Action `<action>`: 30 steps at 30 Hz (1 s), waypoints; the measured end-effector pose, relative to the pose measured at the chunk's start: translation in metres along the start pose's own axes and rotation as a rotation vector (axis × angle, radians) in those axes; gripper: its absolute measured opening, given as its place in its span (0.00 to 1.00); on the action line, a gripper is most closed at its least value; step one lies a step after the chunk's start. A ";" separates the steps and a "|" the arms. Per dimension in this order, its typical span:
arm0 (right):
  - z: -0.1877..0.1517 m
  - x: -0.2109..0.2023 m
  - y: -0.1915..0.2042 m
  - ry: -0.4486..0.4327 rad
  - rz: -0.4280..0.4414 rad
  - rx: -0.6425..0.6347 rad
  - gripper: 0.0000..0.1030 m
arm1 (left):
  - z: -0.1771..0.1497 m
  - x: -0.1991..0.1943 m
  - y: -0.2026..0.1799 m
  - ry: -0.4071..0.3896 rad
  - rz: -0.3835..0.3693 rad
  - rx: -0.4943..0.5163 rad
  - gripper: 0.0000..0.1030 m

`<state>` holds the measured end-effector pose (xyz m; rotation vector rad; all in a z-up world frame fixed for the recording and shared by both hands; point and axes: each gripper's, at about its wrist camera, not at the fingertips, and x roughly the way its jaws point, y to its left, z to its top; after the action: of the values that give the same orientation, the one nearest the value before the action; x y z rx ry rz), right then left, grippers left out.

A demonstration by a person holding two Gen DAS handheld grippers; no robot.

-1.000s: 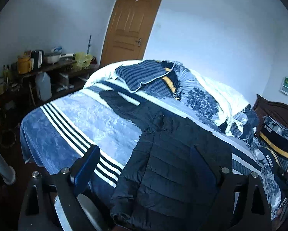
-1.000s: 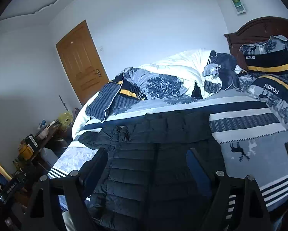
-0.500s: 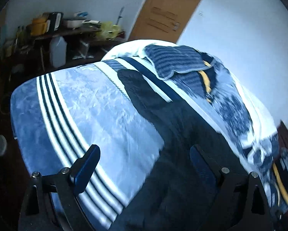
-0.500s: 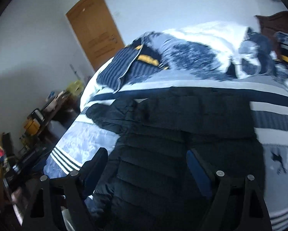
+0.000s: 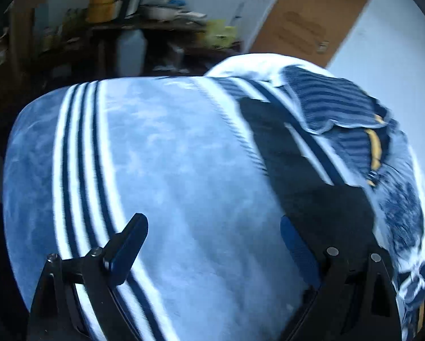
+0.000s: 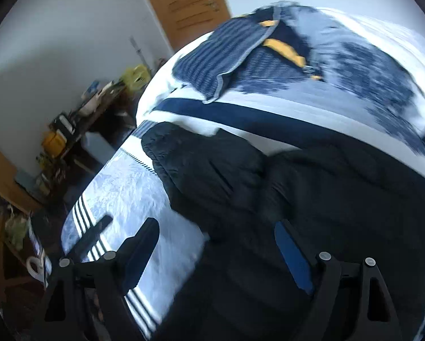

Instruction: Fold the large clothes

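Black angular frames of each hand-held gripper, silver screws, blue-padded fingers.

Jacket flat on the bed — heaped bedding behind it, cluttered table beyond the bed's foot.

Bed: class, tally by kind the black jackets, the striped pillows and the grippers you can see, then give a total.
Black puffer jacket: 1
Striped pillow: 1
Grippers: 2, the left gripper and the right gripper
Total: 4
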<state>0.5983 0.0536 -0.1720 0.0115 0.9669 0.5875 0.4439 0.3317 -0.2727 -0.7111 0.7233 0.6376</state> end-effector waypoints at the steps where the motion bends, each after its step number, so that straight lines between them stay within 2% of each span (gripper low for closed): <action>1: 0.011 0.020 0.011 0.010 0.003 -0.028 0.83 | 0.005 0.002 0.007 -0.010 0.014 -0.022 0.91; 4: 0.039 0.082 0.042 0.073 0.017 -0.092 0.83 | 0.014 0.006 0.018 -0.027 0.069 -0.038 0.91; 9: 0.068 0.197 0.100 0.194 -0.033 -0.260 0.83 | 0.021 0.017 0.041 0.028 0.064 -0.091 0.91; 12: 0.080 0.262 0.127 0.231 -0.067 -0.306 0.83 | 0.025 0.020 0.052 0.040 0.069 -0.116 0.92; 15: 0.085 0.303 0.147 0.229 -0.112 -0.344 0.83 | 0.028 0.024 0.060 0.036 0.084 -0.141 0.91; 18: 0.093 0.345 0.164 0.239 -0.160 -0.348 0.83 | 0.029 0.032 0.065 0.067 0.080 -0.155 0.91; 22: 0.092 0.367 0.172 0.204 -0.221 -0.365 0.80 | 0.030 0.035 0.064 0.077 0.078 -0.153 0.91; 23: 0.094 0.365 0.174 0.207 -0.214 -0.363 0.63 | 0.031 0.034 0.064 0.073 0.078 -0.150 0.91; 24: 0.097 0.360 0.179 0.214 -0.211 -0.360 0.29 | 0.031 0.033 0.063 0.069 0.077 -0.148 0.91; 25: 0.101 0.352 0.181 0.213 -0.225 -0.351 0.09 | 0.031 0.032 0.063 0.062 0.074 -0.145 0.91; 26: 0.106 0.339 0.180 0.203 -0.191 -0.324 0.05 | 0.031 0.031 0.063 0.056 0.075 -0.142 0.91; 28: 0.116 0.303 0.175 0.153 -0.112 -0.272 0.04 | 0.031 0.028 0.059 0.041 0.060 -0.135 0.92; 30: 0.128 0.239 0.156 0.074 -0.022 -0.178 0.04 | 0.030 0.024 0.053 0.027 0.033 -0.104 0.92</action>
<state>0.7271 0.3308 -0.2408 -0.1805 0.9822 0.6556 0.4310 0.3924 -0.2929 -0.8060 0.7319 0.7014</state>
